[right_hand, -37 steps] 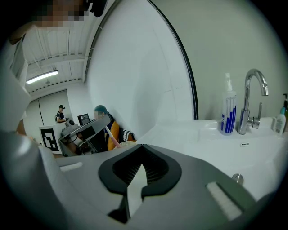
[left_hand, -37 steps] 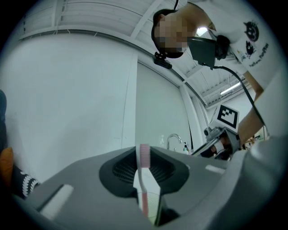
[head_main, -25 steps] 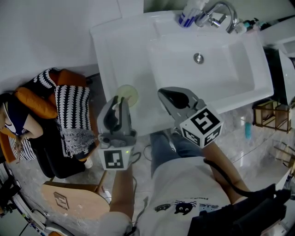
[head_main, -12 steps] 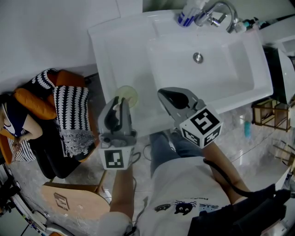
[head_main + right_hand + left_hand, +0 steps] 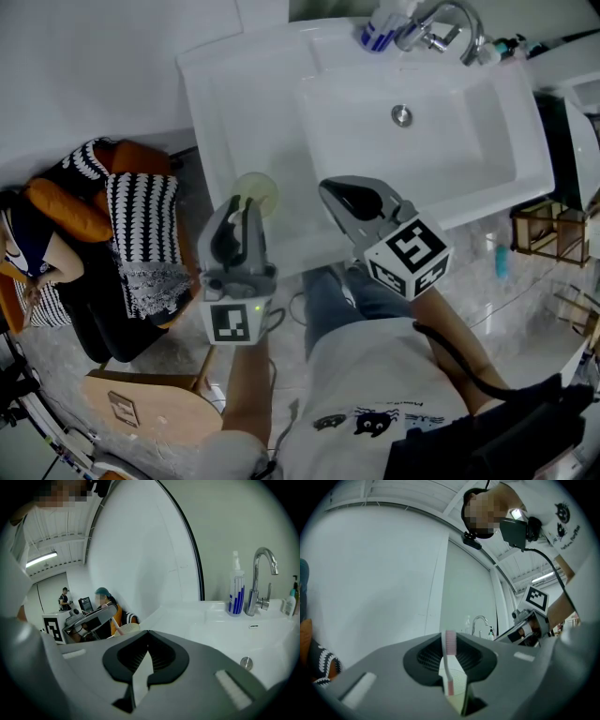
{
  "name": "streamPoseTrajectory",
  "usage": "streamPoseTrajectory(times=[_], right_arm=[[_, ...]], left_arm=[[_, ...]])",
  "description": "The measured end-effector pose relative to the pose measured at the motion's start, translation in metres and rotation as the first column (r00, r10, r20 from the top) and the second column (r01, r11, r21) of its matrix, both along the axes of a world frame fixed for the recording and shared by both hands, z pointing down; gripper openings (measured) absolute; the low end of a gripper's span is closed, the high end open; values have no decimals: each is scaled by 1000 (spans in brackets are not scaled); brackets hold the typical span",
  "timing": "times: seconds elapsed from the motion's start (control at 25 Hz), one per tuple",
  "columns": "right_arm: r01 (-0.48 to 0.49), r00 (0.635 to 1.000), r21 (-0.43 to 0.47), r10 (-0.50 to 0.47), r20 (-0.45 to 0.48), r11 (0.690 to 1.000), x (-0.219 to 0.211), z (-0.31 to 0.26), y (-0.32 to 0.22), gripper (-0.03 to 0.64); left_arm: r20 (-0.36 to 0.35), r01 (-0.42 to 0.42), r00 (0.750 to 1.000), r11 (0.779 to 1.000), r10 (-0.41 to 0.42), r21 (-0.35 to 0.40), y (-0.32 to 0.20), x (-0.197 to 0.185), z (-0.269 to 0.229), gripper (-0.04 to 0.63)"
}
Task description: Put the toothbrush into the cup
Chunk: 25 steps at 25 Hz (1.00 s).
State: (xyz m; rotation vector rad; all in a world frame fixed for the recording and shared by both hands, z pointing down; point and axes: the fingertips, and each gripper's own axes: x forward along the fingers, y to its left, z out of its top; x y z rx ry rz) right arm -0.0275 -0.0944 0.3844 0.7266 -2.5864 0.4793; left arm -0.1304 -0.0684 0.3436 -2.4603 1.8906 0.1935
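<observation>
While its jaws are clamped on the toothbrush point(image 5: 449, 651), pink bristles up and handle upright, the left gripper point(image 5: 245, 208) hangs at the near rim of the cup point(image 5: 257, 191). The cup is pale, see-through and stands on the flat counter point(image 5: 220, 112) left of the basin point(image 5: 469, 150). From the left gripper view the brush handle crosses in front of the cup, so whether its lower end is inside cannot be told. Just to the right, the right gripper point(image 5: 328, 190) sits over the sink's front edge with jaws pressed together and nothing between them. Farther out, a faucet point(image 5: 452, 22) and a blue-striped bottle point(image 5: 380, 34) stand at the back of the sink. A drain point(image 5: 401, 115) shows in the basin. On the floor lie a striped knit point(image 5: 141, 230) on a dark seat (left), a wooden stool point(image 5: 141, 408) and a wooden rack point(image 5: 548, 234) at right.
</observation>
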Motion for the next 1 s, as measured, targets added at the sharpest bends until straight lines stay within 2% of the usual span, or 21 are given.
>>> streamPoseTrajectory(times=[1.0], right_arm=[[15, 1000, -1, -15, -4, 1000, -5, 0, 11, 2]], left_arm=[[6, 13, 1000, 999, -13, -46, 20, -6, 16, 64]])
